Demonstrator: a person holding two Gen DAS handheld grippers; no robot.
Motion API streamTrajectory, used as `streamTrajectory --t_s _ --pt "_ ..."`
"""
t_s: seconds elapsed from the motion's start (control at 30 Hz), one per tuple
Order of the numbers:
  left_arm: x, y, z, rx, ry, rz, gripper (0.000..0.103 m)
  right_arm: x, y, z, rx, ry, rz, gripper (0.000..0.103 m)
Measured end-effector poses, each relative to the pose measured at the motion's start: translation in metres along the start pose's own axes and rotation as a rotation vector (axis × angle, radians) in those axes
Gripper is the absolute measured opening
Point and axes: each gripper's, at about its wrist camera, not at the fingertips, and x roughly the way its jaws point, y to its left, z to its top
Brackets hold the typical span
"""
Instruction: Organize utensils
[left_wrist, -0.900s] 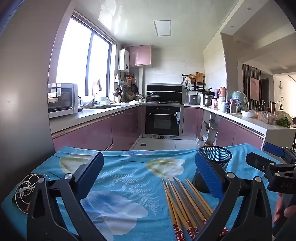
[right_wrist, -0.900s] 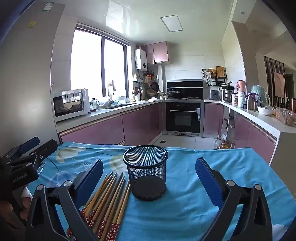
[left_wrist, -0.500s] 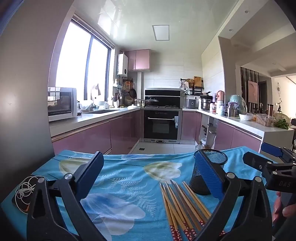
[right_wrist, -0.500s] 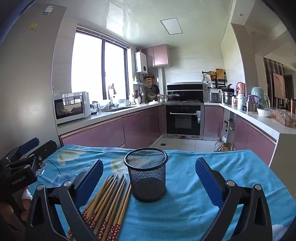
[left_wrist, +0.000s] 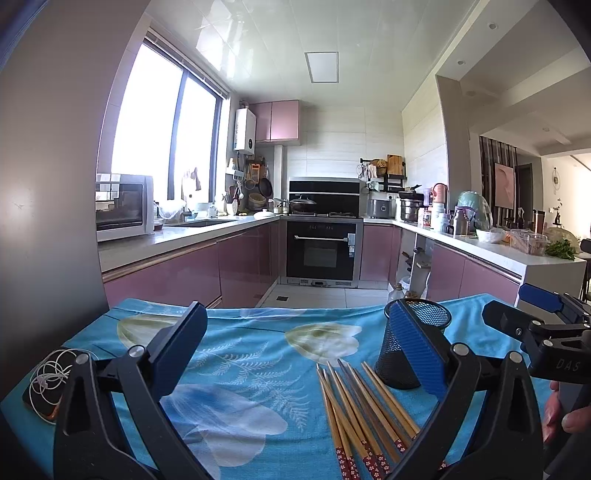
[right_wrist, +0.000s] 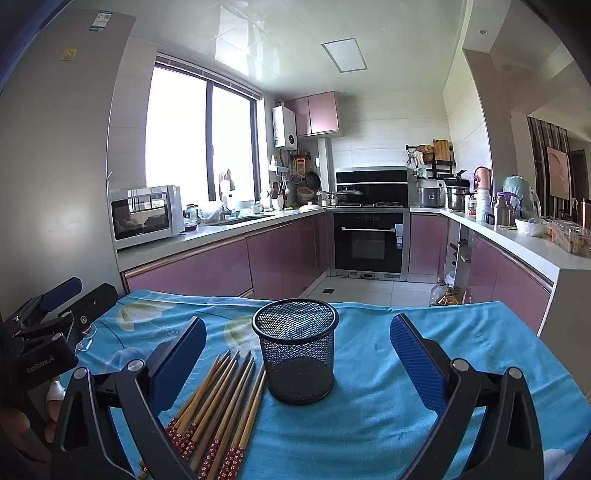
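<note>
Several wooden chopsticks (left_wrist: 364, 413) with red patterned ends lie side by side on the blue tablecloth, tips pointing away; in the right wrist view the chopsticks (right_wrist: 218, 402) lie left of a black mesh cup (right_wrist: 297, 350) that stands upright and empty. My left gripper (left_wrist: 295, 347) is open above the cloth, nothing between its blue pads; the mesh cup (left_wrist: 406, 350) shows partly behind its right pad. My right gripper (right_wrist: 297, 354) is open too, held back from the cup, which appears between its pads untouched.
The blue floral tablecloth (left_wrist: 240, 350) covers the table. A phone with a coiled white earphone cable (left_wrist: 48, 376) lies at its left edge. A grey fridge side (right_wrist: 55, 166) rises on the left. Beyond the table's far edge lies the kitchen floor with pink cabinets.
Both views have tilted upward a little, so the table, chopsticks and cup sit lower in the frames. Both grippers stay open and nothing on the table has moved.
</note>
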Motion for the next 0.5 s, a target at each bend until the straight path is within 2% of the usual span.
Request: streamTrajectory --t_s 0.5 --pt "-0.0001 0.0003 0.0003 -0.003 0.0 0.002 0.097 0.0002 0.0002 0.0002 0.001 -0.003 0.006 0.096"
